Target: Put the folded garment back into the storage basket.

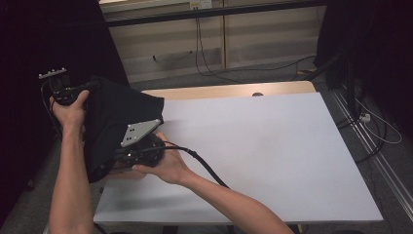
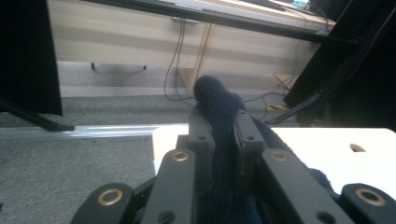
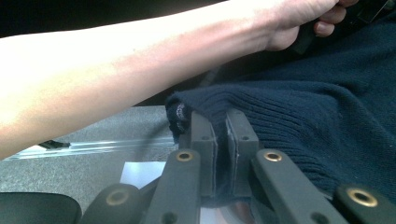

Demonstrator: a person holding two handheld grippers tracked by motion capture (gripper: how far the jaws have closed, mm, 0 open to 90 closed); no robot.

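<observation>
A dark navy knitted garment [image 1: 117,114] hangs bunched over the table's left edge, held up between both grippers. My left gripper [image 1: 93,86] is raised at the far left and is shut on a fold of the knit [image 2: 215,100], which sticks up past the jaw tips [image 2: 219,128]. My right gripper [image 1: 127,155], with its grey plate on top, sits lower at the table's near-left edge. It is shut on a ribbed edge of the same garment [image 3: 317,121], pinched thin between its pads [image 3: 222,135]. The person's left forearm [image 3: 116,70] crosses above it.
The table [image 1: 272,156] is covered by a white sheet, with a bare wooden strip [image 1: 219,91] along its far edge. Dark curtains hang at both sides. Cables [image 1: 204,58] run over the grey floor beyond, and a metal rail [image 1: 375,161] lies to the right.
</observation>
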